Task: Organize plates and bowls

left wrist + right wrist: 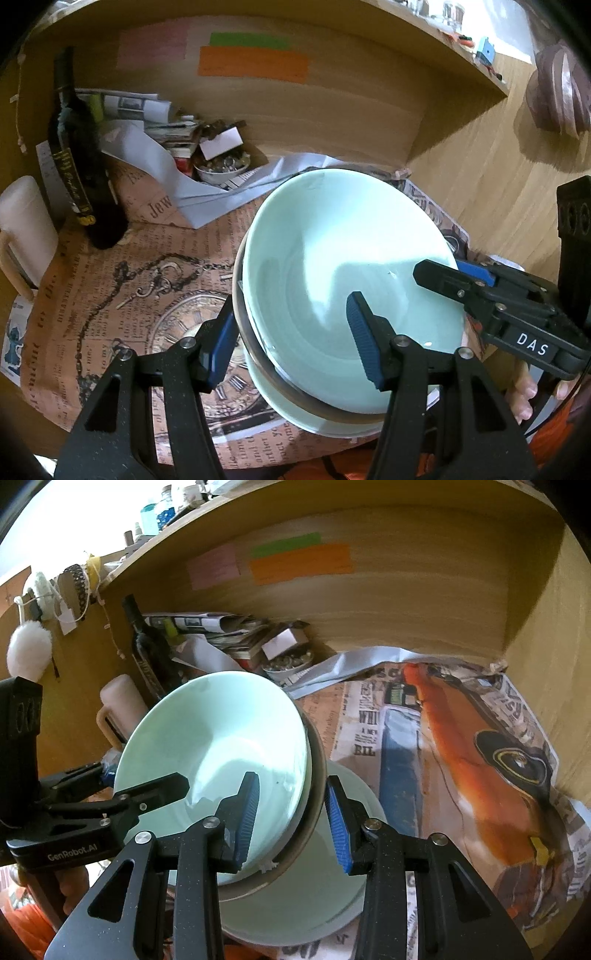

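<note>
Place: a wooden shelf niche (pixel 332 122) lined with printed paper (pixel 110 295); coloured notes (pixel 253 66) are stuck on the back wall.

Left wrist view, stack: a pale green bowl (pixel 332 266) sits tilted inside a brown-rimmed bowl (pixel 258 354), and under both lies a pale green plate (pixel 280 410). The stack rests on the paper, near the front edge.

Left wrist view, left gripper (pixel 291 339): its jaws are spread wide on either side of the near rims of the bowls. One blue pad (pixel 364 339) is over the inside of the green bowl, the other is outside the brown rim. Whether they touch the rims I cannot tell.

Left wrist view, right gripper (pixel 443 273): it reaches in from the right over the far rim of the green bowl. It carries the label "DAS".

Left wrist view, clutter: a dark bottle (pixel 79 162), a cream mug (pixel 26 229) and papers stand at the back.

Right wrist view, right gripper (pixel 291 816): its jaws are also apart and straddle the rims of both bowls, clasping nothing for sure.

Right wrist view, left gripper (pixel 155 786): it comes from the left, marked "GenRobot.AI".

Why so: I judge that two grippers on opposite rims serve to steady or straighten the tilted bowl.

Writing: the paper shows "Jew", a clock face and a red car (pixel 480 738).
</note>
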{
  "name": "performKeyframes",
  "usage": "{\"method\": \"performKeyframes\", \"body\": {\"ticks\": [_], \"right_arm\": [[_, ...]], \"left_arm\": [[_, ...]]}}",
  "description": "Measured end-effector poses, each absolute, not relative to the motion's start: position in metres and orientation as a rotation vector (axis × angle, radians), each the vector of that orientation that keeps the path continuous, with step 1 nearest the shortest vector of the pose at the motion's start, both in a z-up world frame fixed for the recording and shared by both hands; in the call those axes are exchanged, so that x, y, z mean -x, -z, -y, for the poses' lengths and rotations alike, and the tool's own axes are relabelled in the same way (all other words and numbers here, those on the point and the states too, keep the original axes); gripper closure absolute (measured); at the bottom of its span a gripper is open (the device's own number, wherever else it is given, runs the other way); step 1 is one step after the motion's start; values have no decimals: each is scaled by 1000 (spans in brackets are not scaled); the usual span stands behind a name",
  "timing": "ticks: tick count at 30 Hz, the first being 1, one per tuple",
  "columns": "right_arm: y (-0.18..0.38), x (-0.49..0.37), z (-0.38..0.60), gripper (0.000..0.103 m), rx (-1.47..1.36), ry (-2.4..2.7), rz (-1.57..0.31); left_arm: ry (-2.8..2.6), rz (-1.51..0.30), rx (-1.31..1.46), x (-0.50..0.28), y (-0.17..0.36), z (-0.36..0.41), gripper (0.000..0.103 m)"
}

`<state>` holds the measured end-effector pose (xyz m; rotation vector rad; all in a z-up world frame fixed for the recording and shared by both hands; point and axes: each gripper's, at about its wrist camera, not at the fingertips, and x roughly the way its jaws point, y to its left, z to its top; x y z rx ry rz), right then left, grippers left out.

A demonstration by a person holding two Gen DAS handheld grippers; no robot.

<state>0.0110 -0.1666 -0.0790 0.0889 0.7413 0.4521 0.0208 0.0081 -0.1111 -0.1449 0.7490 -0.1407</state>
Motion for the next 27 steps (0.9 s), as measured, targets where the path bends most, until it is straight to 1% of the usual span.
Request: {"method": "performKeyframes", "body": {"ticks": [3, 4, 8, 9, 11, 13, 16, 27], "right_arm": [[83, -10, 173, 70, -89, -434, -745], [83, -9, 174, 76, -89, -435, -739], [69, 1, 169, 77, 21, -379, -626], [72, -3, 169, 77, 19, -374, -631], [92, -24, 171, 86, -18, -395, -719], [104, -32, 173, 88, -38, -402, -728], [115, -44, 175, 87, -91, -435, -752], [110, -44, 172, 81, -96, -485, -745]], "left_arm": [[149, -754, 134, -22, 114, -3, 45], [163, -743, 123, -21, 113, 1, 47], [126, -662, -21, -15, 110, 24, 49], [94, -664, -48, -20, 114, 26, 51], [65, -692, -39, -32, 121, 22, 53], [63, -706, -9, -38, 123, 15, 55], [57, -731, 45, -48, 127, 7, 55], [47, -770, 69, -56, 140, -1, 51]]}}
